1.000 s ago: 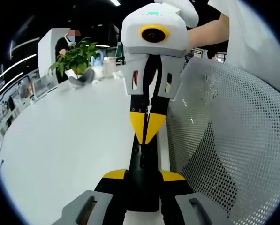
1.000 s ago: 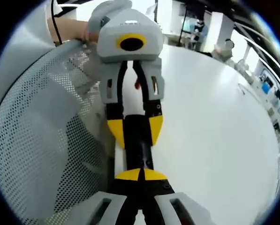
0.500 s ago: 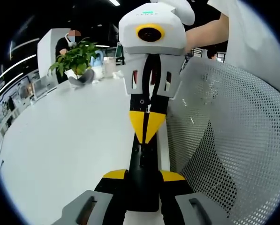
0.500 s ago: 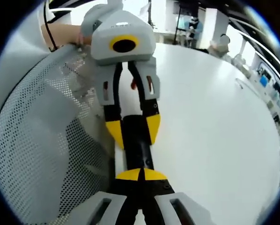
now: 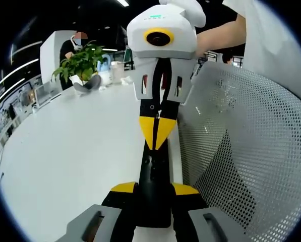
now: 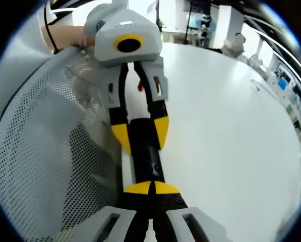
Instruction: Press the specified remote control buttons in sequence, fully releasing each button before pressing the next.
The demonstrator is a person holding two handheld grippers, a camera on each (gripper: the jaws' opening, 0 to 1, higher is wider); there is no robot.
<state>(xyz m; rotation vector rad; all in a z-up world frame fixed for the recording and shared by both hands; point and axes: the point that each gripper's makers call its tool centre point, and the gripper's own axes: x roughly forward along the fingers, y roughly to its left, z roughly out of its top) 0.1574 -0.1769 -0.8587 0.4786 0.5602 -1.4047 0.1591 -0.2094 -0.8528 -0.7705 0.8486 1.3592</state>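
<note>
Since the earlier frames the right gripper (image 5: 158,140) has lifted slightly off the remote control (image 5: 154,186), its closed yellow tips drawn a little back along the body. The remote, a long black bar, lies at the white table's (image 5: 74,156) edge, just beside a perforated mesh chair back (image 5: 241,151). The left gripper (image 6: 140,133) clamps one end of the remote between its jaws. The remote's long axis runs from the left gripper straight toward the right gripper. The right gripper's shut tips, judged the pressing tool, hover above the remote's upper face, near its middle. A potted plant (image 5: 82,63) stands well beyond the remote.
</note>
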